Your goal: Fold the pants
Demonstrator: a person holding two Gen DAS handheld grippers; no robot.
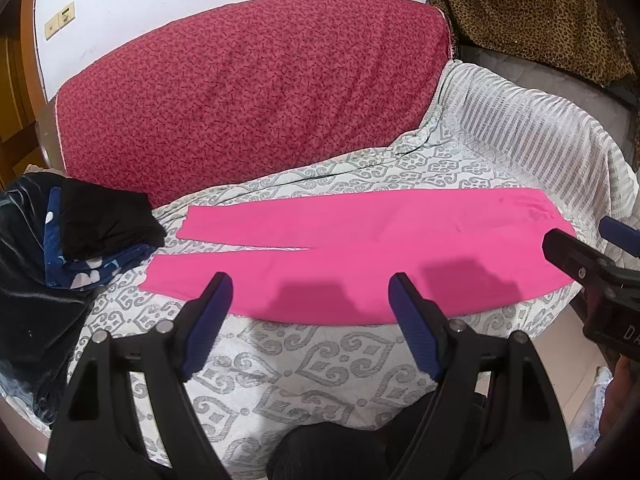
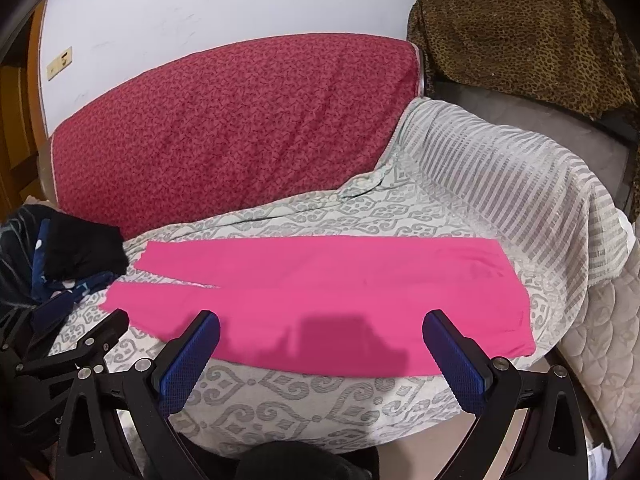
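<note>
Your left gripper (image 1: 310,282) was spread wide with nothing between its blue pads (image 1: 416,340), hanging just above the near edge of the pink pants (image 1: 360,248), and your right gripper (image 2: 320,320) was spread just as wide and empty over the same edge, further toward the waist end. From the left wrist view, the right gripper showed at the right margin (only one black finger and a blue tip of it visible there). Beneath both tools lay the grey-and-white patterned cover (image 1: 304,364) spread over the seat. On it the pants lay flat and lengthwise, the two legs side by side with a narrow split between them, cuffs pointing left and the waist to the right. Left of the cuffs sat a pile of dark clothes (image 1: 92,236), a black piece on top of blue fabric with white spots, close to the cuffs but not touching them. Behind the pants rose the red patterned backrest (image 1: 248,96), and to the right a striped white cover (image 2: 520,184) draped over the armrest. Farthest off you had the white wall (image 2: 200,12) and a leopard-print cloth (image 2: 516,36) at upper right.
</note>
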